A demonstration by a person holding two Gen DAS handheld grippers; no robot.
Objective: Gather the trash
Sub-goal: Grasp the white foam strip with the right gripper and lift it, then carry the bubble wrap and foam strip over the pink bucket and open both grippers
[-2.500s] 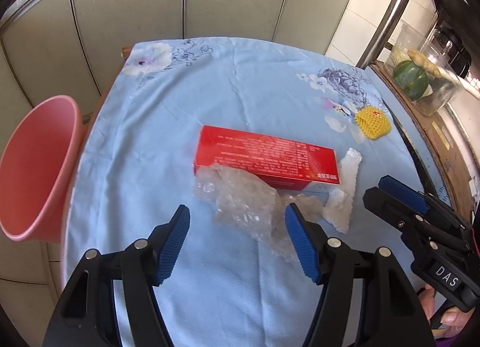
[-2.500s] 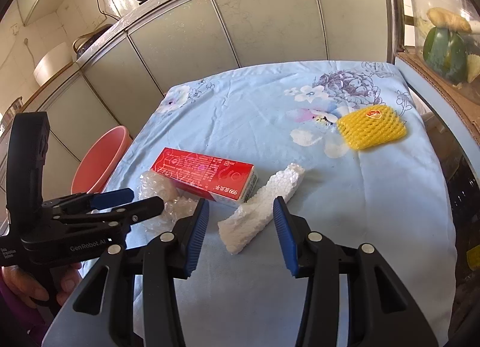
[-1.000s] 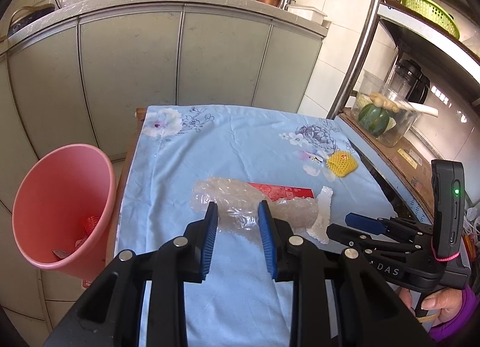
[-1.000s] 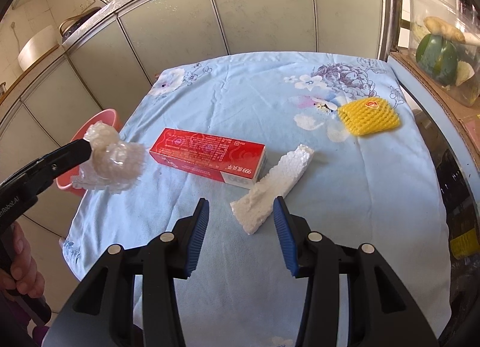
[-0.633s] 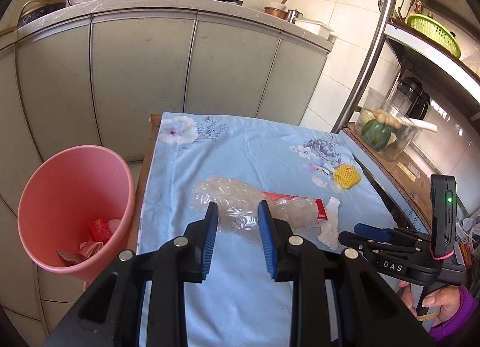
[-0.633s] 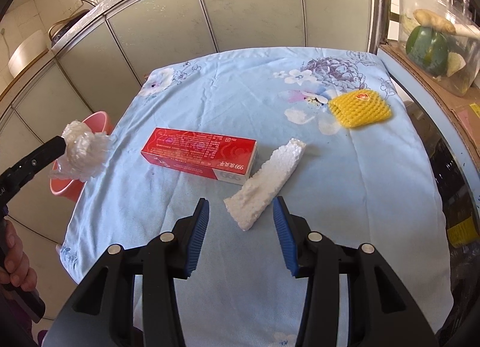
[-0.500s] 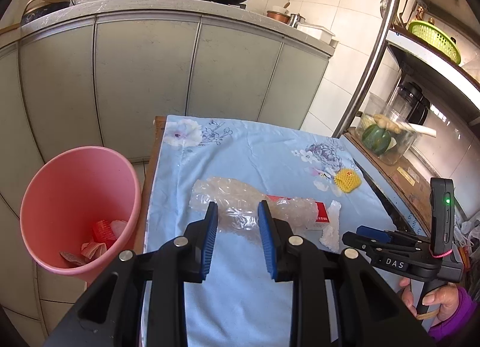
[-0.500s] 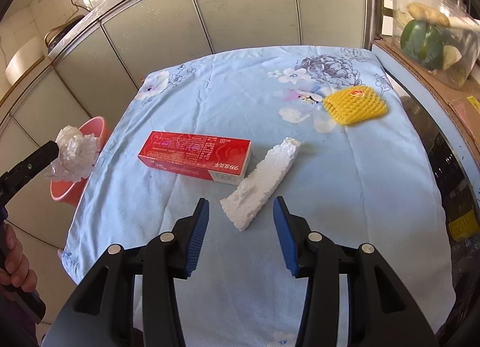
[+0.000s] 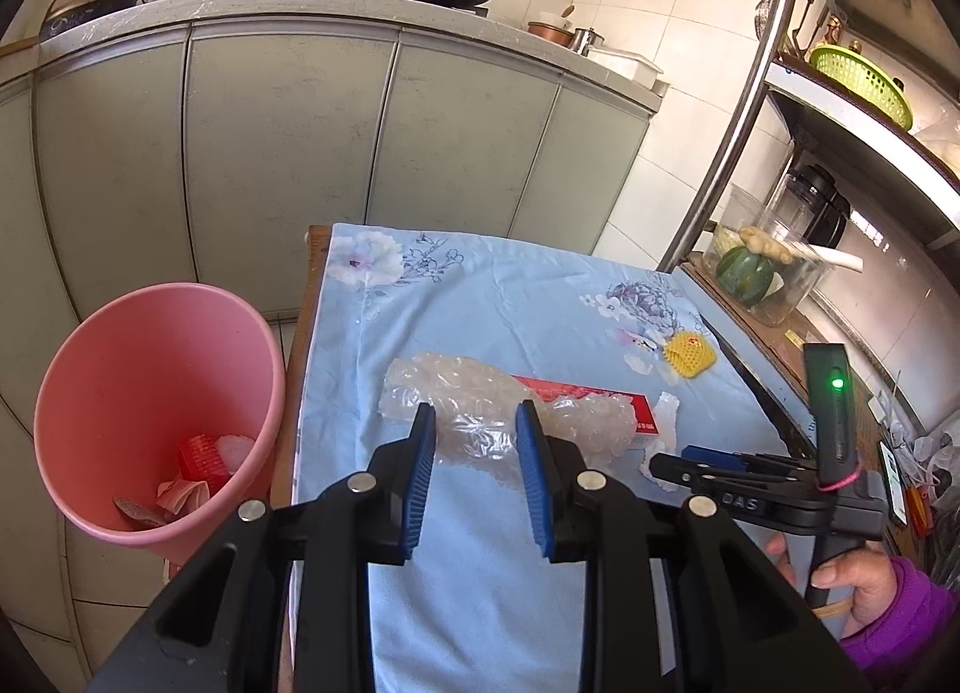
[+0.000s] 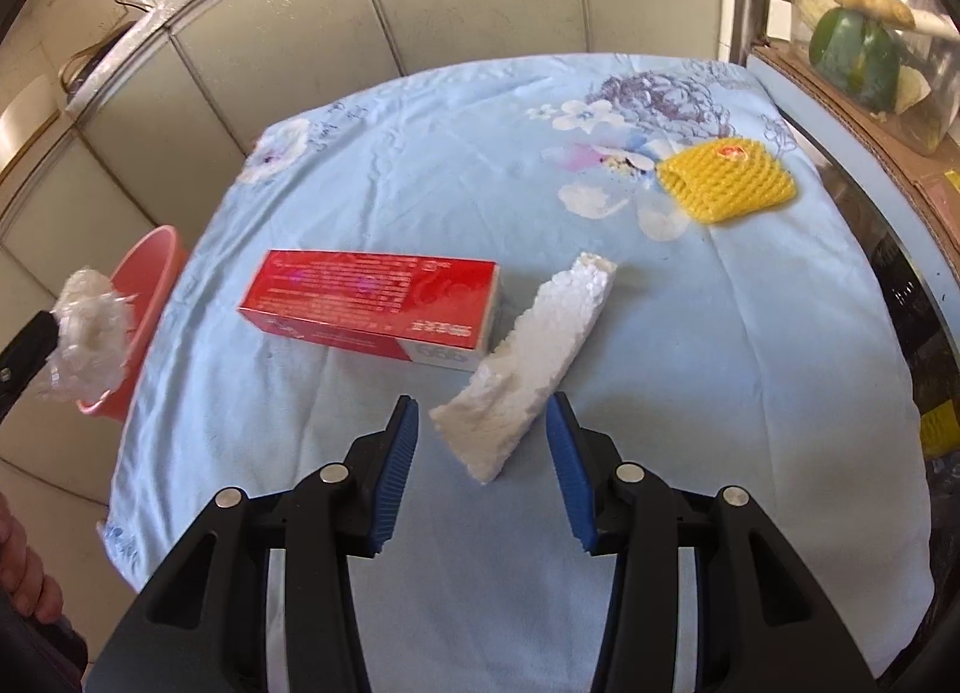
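My left gripper (image 9: 477, 438) is shut on a crumpled clear bubble wrap (image 9: 474, 399) and holds it in the air, near the table's left edge beside the pink bin (image 9: 120, 393). The wrap (image 10: 90, 333) also shows in the right wrist view, over the bin (image 10: 156, 279). My right gripper (image 10: 480, 432) is open, its jaws on either side of the near end of a white foam strip (image 10: 534, 363) on the blue cloth. A red carton (image 10: 372, 303) lies left of the strip. A yellow foam net (image 10: 726, 177) lies at the far right.
The pink bin holds some red and white scraps (image 9: 204, 459). Grey cabinets (image 9: 270, 153) stand behind the table. A metal rack with a clear container of vegetables (image 9: 762, 267) stands to the right of the table.
My left gripper closed on the bubble wrap, lifted it off the table and carried it left towards the bin. My right gripper has stayed open around the foam strip.
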